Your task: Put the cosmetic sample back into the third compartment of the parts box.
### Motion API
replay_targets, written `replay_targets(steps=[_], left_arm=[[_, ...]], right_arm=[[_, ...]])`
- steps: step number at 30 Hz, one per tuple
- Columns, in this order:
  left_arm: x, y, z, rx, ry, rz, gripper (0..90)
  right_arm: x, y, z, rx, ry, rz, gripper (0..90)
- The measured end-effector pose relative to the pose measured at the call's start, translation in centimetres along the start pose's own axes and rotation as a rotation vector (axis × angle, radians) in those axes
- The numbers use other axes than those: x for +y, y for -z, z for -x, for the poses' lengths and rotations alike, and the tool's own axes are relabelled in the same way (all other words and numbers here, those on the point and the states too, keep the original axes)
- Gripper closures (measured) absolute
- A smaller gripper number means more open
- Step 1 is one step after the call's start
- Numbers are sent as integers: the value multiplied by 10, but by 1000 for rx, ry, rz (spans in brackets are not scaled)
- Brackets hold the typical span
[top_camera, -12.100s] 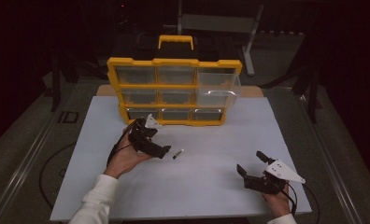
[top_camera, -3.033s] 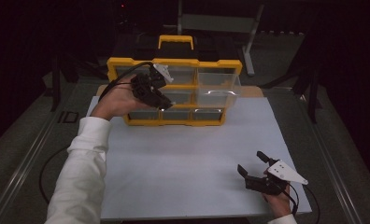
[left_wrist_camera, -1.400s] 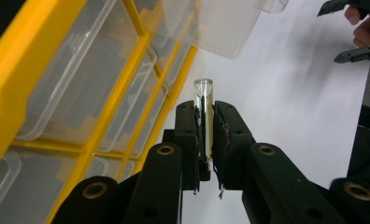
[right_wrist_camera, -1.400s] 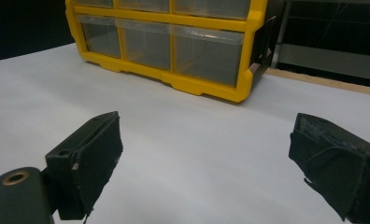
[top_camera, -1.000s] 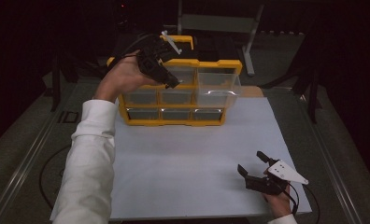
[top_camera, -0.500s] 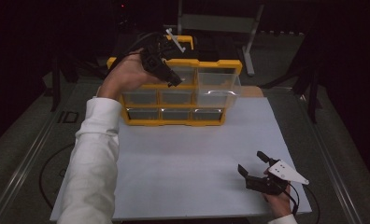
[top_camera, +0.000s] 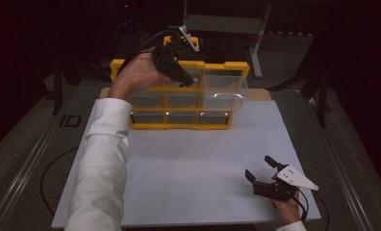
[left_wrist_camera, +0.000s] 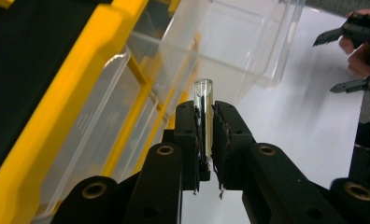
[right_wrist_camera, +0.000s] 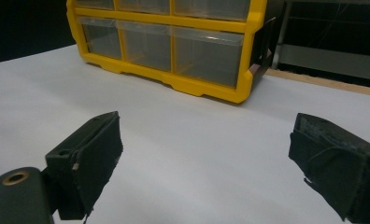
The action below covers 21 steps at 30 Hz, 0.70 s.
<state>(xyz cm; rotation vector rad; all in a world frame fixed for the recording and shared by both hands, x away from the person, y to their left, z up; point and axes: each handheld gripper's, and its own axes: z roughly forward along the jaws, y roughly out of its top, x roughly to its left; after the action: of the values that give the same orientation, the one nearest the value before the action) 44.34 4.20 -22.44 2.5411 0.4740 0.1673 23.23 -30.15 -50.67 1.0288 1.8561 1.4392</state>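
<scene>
White surface [top_camera: 193,159] carries a yellow drawer organizer [top_camera: 227,67] at its far edge. Left gripper [left_wrist_camera: 205,122], fingers pinching a small glass vial [left_wrist_camera: 203,100], has risen toward the pulled-out clear drawer [top_camera: 224,89], probably for dropping it in. Right gripper [top_camera: 263,173] rests, fingers spread.

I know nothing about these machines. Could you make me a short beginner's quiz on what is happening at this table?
1. True or false: the left gripper is shut on a small clear vial.
2. Which drawer of the yellow drawer cabinet stands pulled out? A) top right B) bottom left C) bottom middle
3. Fill in: the right gripper rests low on the white table with its jaws ____.

Key: 1 true; 2 A, the clear drawer; 3 open, nothing between them.
</scene>
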Motion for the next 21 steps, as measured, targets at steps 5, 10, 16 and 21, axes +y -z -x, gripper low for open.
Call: replay_targets(steps=[5, 10, 16, 21], left_arm=[[5, -1, 1, -3, -6, -3, 811], [11, -2, 3, -4, -13, 3, 811], [18, -4, 6, -3, -21, 3, 811], [25, -8, 8, -8, 2, 15, 811]], right_arm=[[0, 0, 0, 0, -2, -1, 93], [0, 0, 0, 1, -1, -3, 93], [0, 0, 0, 1, -1, -2, 93], [0, 0, 0, 0, -3, 1, 93]])
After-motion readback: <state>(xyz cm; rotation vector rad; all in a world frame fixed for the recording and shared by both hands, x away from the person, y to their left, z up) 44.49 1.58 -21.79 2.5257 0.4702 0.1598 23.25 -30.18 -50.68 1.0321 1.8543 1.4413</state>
